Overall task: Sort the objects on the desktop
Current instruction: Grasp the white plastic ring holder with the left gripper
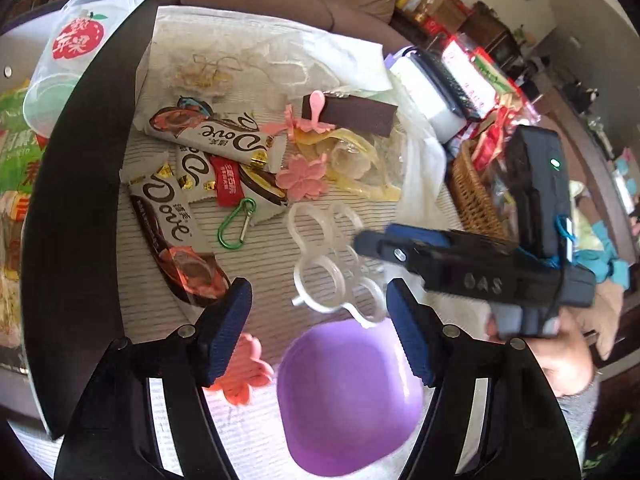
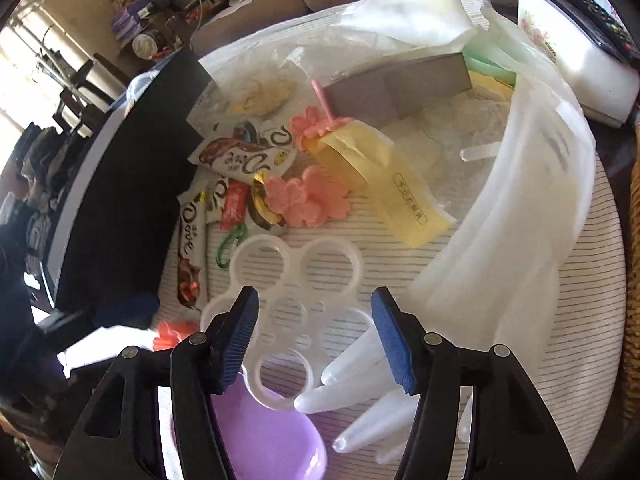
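Observation:
A clear plastic ring holder (image 1: 332,264) lies on the striped mat, its near end over the rim of a purple bowl (image 1: 348,404). My left gripper (image 1: 320,312) hovers open above the bowl's far rim, with nothing between its pads. My right gripper (image 2: 316,312) is open above the ring holder (image 2: 292,304), its pads clear of it; in the left wrist view the right gripper (image 1: 370,244) comes in from the right. Dove chocolate wrappers (image 1: 208,136), pink flower pieces (image 1: 302,178) and a green carabiner (image 1: 236,222) lie beyond. White glove fingers (image 2: 352,384) lie under the right pad.
A black curved board (image 1: 80,184) bounds the mat on the left, with a clear apple-print cup (image 1: 76,48) behind it. A brown block (image 1: 356,114), a yellow bag (image 2: 384,184) and a white plastic bag (image 2: 520,200) lie farther back. A wicker basket (image 1: 472,196) stands to the right.

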{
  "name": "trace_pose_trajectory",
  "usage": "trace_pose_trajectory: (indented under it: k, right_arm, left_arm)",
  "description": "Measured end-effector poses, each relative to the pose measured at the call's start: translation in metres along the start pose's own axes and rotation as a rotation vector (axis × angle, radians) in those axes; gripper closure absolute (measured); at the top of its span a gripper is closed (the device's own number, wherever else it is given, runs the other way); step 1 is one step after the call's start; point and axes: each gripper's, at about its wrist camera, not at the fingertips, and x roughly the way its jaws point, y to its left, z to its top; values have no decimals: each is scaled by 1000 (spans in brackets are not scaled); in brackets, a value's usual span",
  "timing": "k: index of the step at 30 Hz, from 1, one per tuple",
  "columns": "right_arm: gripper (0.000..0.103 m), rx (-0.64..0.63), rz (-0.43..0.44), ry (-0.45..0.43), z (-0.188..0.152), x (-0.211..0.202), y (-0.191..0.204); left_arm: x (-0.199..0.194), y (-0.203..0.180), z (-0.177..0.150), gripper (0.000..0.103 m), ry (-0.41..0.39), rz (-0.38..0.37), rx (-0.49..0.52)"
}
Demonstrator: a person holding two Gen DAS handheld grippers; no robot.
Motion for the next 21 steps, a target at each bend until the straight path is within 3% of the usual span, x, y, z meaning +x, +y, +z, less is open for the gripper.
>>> trace_pose_trajectory:
  k: [5, 7, 11, 14, 17, 18, 21]
  right_arm:
    - [43, -62, -243, 54, -18, -11, -25]
    - [42, -27, -275, 45, -22, -18, -43]
    - [42, 122, 23, -41, -21, -32, -67]
    - [42, 194, 181, -60, -17, -30, -70]
    - [42, 216, 199, -27, -16, -17, -69]
    - [42, 209, 189, -11, -16, -12, -67]
    - [70, 152, 178, 38, -20, -6, -57]
  left_arm:
    - [22, -4, 0, 44, 44, 44, 6]
    - [28, -3, 0, 44, 53, 57, 2]
    - [37, 0, 0, 45, 65, 67, -14]
    - [43, 1, 0, 55, 79, 70, -22]
    - [48, 0, 0, 62, 90, 83, -14]
    - [50, -1, 0, 68, 91, 91, -9]
    - [56, -3, -2, 82, 101, 117, 15]
